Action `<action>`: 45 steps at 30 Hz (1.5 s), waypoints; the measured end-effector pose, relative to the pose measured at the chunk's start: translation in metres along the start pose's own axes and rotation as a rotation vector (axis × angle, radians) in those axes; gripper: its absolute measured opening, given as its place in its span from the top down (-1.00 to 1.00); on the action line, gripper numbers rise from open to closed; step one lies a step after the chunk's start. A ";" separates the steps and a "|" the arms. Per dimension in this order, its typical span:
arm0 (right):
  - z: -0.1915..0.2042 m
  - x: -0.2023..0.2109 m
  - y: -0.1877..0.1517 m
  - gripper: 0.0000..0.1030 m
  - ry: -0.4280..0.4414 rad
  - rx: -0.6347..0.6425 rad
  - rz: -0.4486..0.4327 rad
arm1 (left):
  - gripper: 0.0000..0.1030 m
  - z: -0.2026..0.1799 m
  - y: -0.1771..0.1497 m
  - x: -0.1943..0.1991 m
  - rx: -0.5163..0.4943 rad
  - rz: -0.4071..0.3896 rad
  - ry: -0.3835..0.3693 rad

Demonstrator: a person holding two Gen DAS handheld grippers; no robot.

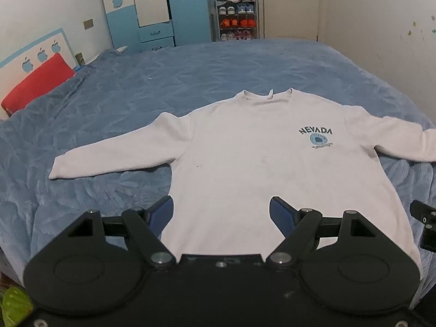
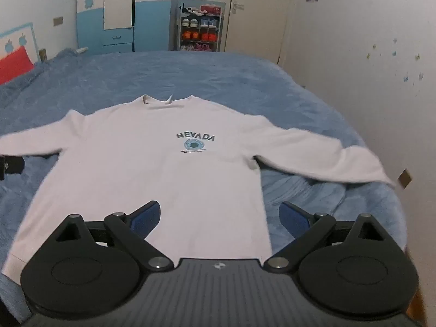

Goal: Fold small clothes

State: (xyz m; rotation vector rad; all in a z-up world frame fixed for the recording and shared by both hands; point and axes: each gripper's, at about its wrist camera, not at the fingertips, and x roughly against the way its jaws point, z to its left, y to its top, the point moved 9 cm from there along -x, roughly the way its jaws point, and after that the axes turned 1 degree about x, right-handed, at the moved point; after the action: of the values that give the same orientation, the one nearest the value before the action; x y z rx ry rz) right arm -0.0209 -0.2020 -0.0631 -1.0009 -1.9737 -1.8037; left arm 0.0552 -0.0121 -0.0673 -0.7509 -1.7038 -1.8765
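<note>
A white long-sleeved sweatshirt (image 1: pixel 239 163) with a blue "NEVADA" print lies flat, front up, on the blue bedspread (image 1: pixel 190 76), both sleeves spread out. It also shows in the right wrist view (image 2: pixel 152 169). My left gripper (image 1: pixel 221 212) is open and empty, hovering over the sweatshirt's lower left hem. My right gripper (image 2: pixel 219 218) is open and empty over the lower right hem corner. Part of the right gripper shows at the edge of the left wrist view (image 1: pixel 425 226).
A red pillow (image 1: pixel 38 81) lies at the bed's head on the left. A blue and white wardrobe (image 1: pixel 147 11), a shoe rack (image 1: pixel 237 16) and a door stand beyond the bed. A wall runs close along the bed's right side (image 2: pixel 368 81).
</note>
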 end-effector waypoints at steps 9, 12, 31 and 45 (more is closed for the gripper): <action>-0.007 0.000 0.001 -1.00 0.052 -0.084 0.004 | -0.55 -0.008 -0.003 0.010 -0.029 0.014 -0.021; -0.011 0.000 0.002 -1.00 0.060 -0.108 0.005 | -0.55 -0.010 -0.004 0.009 -0.022 0.020 -0.018; -0.011 -0.016 -0.004 -1.00 0.085 -0.143 0.033 | -0.55 -0.006 -0.004 -0.006 -0.005 0.066 -0.012; -0.006 -0.020 -0.006 -1.00 0.092 -0.135 0.042 | -0.55 0.001 -0.002 -0.015 0.013 0.079 -0.024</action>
State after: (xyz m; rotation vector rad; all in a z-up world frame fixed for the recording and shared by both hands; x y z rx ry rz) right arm -0.0118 -0.2131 -0.0793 -0.9727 -1.7847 -1.9454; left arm 0.0645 -0.0108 -0.0794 -0.8265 -1.6747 -1.8086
